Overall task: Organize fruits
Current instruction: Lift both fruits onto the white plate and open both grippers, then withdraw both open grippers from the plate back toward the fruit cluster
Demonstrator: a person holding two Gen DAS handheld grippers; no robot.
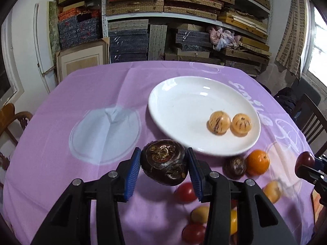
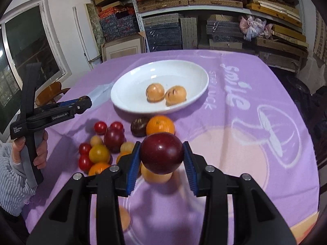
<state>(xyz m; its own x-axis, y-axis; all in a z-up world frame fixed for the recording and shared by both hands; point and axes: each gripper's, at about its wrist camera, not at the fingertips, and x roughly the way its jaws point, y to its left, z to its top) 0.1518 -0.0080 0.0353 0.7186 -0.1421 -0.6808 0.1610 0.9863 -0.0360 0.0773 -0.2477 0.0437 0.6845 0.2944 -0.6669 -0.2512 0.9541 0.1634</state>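
My left gripper (image 1: 164, 164) is shut on a dark brown water chestnut (image 1: 164, 162), held above the cloth just in front of the white plate (image 1: 184, 94). Two pale orange striped fruits (image 1: 219, 122) lie on the plate's right side. My right gripper (image 2: 161, 155) is shut on a dark red plum (image 2: 161, 153), held above the fruit pile. It also shows at the right edge of the left wrist view (image 1: 305, 161). The plate (image 2: 132, 79) with the two fruits (image 2: 155, 92) is farther ahead.
A pile of loose fruit lies on the purple tablecloth (image 2: 235, 143): an orange (image 2: 160, 125), another water chestnut (image 2: 139, 126), red tomatoes (image 2: 100, 127), yellow ones (image 2: 99, 153), a second plum (image 2: 113, 139). Chairs stand at the table's sides. Shelves of boxes stand behind.
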